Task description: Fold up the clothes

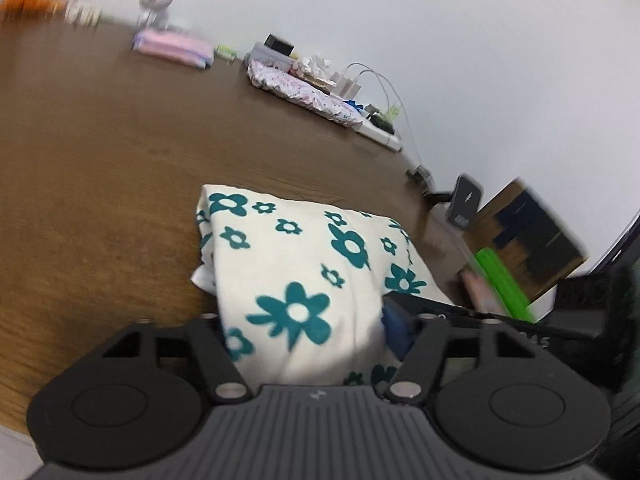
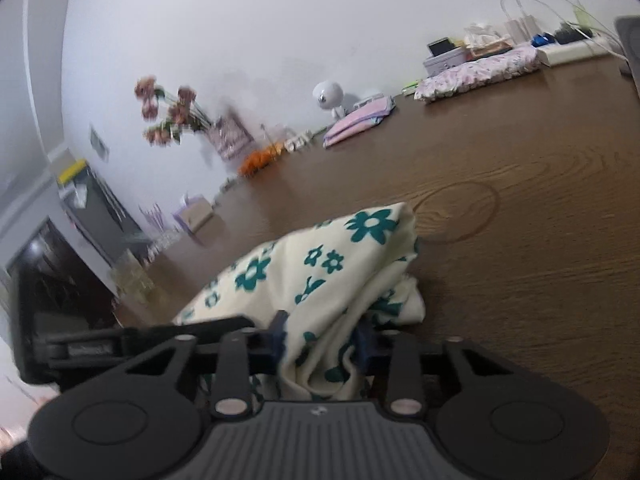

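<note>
A cream garment with teal flowers [image 1: 296,264] lies folded in a thick bundle on the brown wooden table [image 1: 100,168]. My left gripper [image 1: 300,328] straddles its near edge. The cloth fills the gap, touches the right blue pad [image 1: 394,332] and hides the left one, so a pinch cannot be made out. In the right wrist view the same garment [image 2: 320,264] is bunched between the blue pads [image 2: 280,340] of my right gripper [image 2: 322,342], which is shut on it. The other gripper's black body [image 2: 100,344] sits close at the left.
Along the wall at the table's far edge stand a folded pink cloth [image 1: 172,46], a floral-print bundle [image 1: 300,90], a white round gadget [image 1: 156,0], boxes and cables [image 1: 376,80]. A cardboard box [image 1: 528,236] stands off the right edge. Flowers [image 2: 168,114] stand far left.
</note>
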`<state>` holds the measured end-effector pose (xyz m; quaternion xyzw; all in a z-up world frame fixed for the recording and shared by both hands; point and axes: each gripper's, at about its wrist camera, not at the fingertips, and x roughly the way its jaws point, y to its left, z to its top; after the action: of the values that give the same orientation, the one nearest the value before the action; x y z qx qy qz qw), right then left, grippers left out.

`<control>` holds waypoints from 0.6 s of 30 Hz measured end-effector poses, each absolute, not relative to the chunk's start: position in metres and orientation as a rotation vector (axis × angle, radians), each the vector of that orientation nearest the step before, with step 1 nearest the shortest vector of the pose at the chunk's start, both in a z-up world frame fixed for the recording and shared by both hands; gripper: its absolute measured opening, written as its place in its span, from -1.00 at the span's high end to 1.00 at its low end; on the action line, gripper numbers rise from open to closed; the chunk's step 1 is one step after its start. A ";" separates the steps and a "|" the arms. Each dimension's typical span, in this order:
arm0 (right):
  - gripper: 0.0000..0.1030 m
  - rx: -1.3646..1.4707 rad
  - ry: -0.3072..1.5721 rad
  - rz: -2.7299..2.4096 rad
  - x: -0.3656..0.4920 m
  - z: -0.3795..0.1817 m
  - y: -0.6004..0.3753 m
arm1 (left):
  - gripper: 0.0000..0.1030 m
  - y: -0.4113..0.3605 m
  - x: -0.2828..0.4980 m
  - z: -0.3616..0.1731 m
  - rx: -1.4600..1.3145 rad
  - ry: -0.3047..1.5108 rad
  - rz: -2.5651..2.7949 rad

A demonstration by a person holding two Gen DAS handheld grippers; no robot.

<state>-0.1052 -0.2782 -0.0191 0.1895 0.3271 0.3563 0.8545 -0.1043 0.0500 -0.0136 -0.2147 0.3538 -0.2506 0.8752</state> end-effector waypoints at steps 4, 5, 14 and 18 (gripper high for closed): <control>0.53 0.405 0.649 0.761 -0.096 -0.006 -0.279 | 0.02 0.056 -0.099 -0.002 -0.473 0.714 -0.540; 0.53 0.406 0.642 0.762 -0.093 -0.001 -0.278 | 0.02 0.057 -0.096 0.005 -0.470 0.695 -0.545; 0.53 0.368 0.518 0.787 -0.043 0.080 -0.281 | 0.02 0.048 -0.039 0.086 -0.408 0.561 -0.585; 0.53 0.317 0.433 0.781 0.003 0.130 -0.288 | 0.01 0.028 0.014 0.136 -0.342 0.473 -0.611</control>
<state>0.0031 -0.2876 0.1295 0.1525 0.2083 0.3760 0.8899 0.0135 0.0278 0.1361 -0.1659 0.2295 -0.2963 0.9121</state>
